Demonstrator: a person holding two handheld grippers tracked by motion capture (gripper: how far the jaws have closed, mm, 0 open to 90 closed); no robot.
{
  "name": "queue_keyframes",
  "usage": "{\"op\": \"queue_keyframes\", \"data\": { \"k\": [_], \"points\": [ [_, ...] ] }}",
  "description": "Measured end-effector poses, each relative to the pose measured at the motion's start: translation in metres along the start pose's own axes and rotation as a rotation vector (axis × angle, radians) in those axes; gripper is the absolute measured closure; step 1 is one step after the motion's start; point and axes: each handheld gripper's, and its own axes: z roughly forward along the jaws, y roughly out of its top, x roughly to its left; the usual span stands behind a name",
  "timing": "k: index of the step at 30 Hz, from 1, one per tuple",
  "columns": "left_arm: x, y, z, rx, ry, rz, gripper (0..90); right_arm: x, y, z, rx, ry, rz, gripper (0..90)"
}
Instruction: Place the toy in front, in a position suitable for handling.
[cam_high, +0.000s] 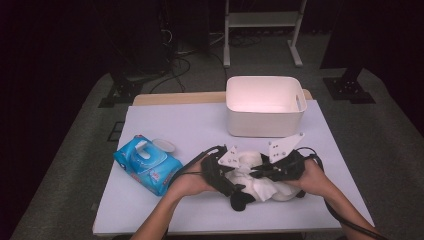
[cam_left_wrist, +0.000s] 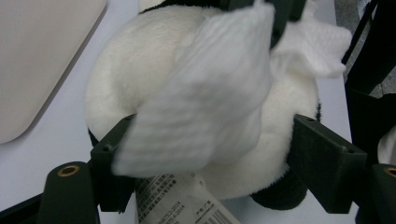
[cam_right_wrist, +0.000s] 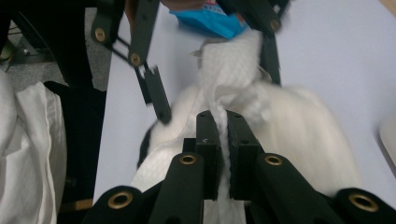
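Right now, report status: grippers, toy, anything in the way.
Left gripper clamped around plush toy. Right gripper shut on white wipe, wipe lying on toy. Wipes pack and bin stand apart.

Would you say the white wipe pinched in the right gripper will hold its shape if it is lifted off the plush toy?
Probably not. The white wipe looks thin and floppy: it bunches where the right gripper pinches it and drapes over the plush toy. It likely weighs little. Its textured surface should resist slipping.
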Motion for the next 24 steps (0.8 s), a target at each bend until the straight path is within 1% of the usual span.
{"op": "queue_keyframes", "data": {
  "k": [1,4,6,8,11,13,15,17,21,24],
  "points": [
    [0.0,0.0,0.0,-0.004,-0.002,-0.005,22.5,0.0,-0.003,-0.002,0.001,-0.005,0.006,84.6],
    [-0.001,0.002,0.001,-0.004,-0.007,-0.001,22.6,0.0,-0.009,-0.009,0.008,-0.019,0.027,84.5],
    [-0.002,0.003,0.002,0.0,-0.004,0.002,22.6,0.002,-0.006,-0.009,0.023,-0.025,0.015,84.5],
    [-0.002,0.004,0.003,-0.001,-0.006,0.003,22.6,0.003,0.002,-0.005,0.03,-0.02,-0.009,84.5],
    [-0.002,0.003,0.003,0.0,-0.006,0.003,22.6,0.004,0.015,0.008,0.032,-0.002,-0.044,84.5],
    [-0.001,0.002,0.003,0.0,-0.01,-0.004,22.6,0.005,0.021,0.016,0.032,0.012,-0.054,84.6],
    [-0.001,0.001,0.003,-0.008,-0.012,-0.01,22.9,0.002,0.022,0.017,0.034,0.02,-0.059,84.6],
    [-0.001,0.001,0.003,-0.009,-0.011,-0.007,22.9,0.0,0.02,0.013,0.025,0.021,-0.047,84.6],
    [-0.001,0.001,0.003,-0.004,-0.011,-0.001,22.9,-0.007,0.011,-0.001,0.031,-0.017,-0.02,84.6],
    [-0.002,0.002,0.003,-0.006,-0.008,-0.001,22.9,-0.017,0.003,-0.009,0.028,-0.044,0.016,84.5]
  ]
}}
